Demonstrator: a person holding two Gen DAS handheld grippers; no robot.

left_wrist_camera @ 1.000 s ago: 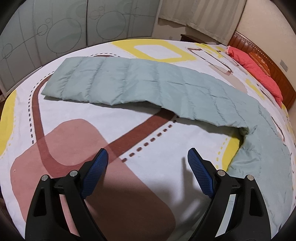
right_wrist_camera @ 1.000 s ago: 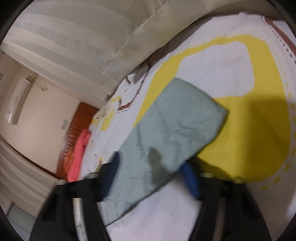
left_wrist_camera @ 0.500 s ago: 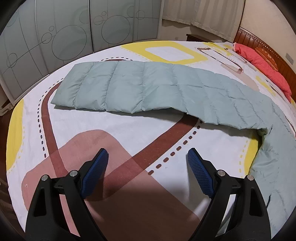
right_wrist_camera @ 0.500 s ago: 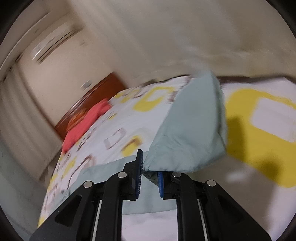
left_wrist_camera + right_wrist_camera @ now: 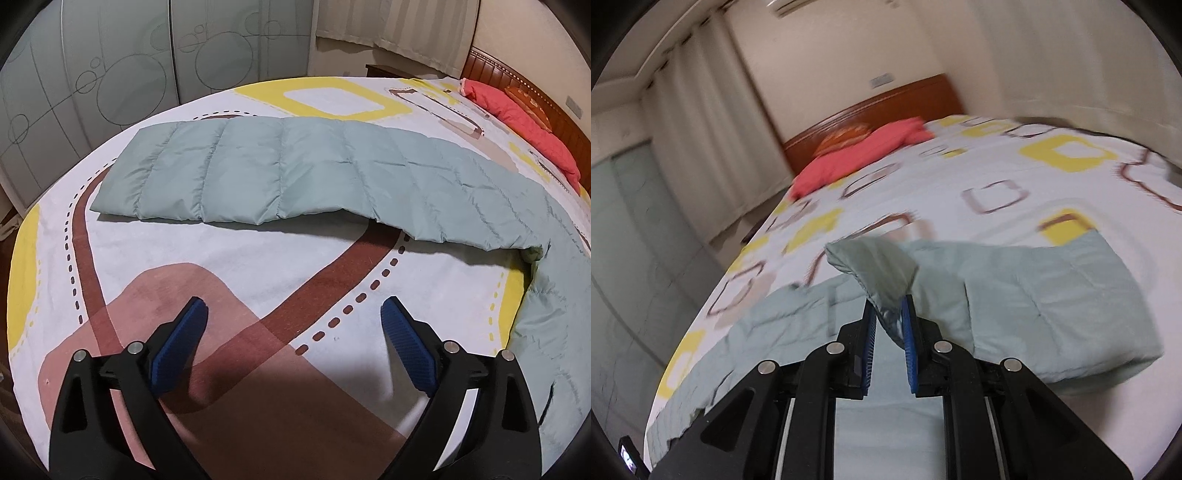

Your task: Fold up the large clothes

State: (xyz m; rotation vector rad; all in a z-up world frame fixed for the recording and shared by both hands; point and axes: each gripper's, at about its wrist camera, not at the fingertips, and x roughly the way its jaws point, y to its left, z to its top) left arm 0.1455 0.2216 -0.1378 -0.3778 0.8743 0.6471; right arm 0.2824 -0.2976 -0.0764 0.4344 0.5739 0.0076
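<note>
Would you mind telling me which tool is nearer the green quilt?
Right: the right tool is clamped on the green quilt, while the left tool hovers open, apart from it.

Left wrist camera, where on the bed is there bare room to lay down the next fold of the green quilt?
Bare bedspread lies between the open left gripper and the near edge of the green quilt. Another bare patch lies beyond the quilt, toward the wardrobe doors. The right side is crowded: quilt trails there to the right gripper, with a red pillow near the headboard.

Curtained bedroom (frosted wardrobe doors)
</note>
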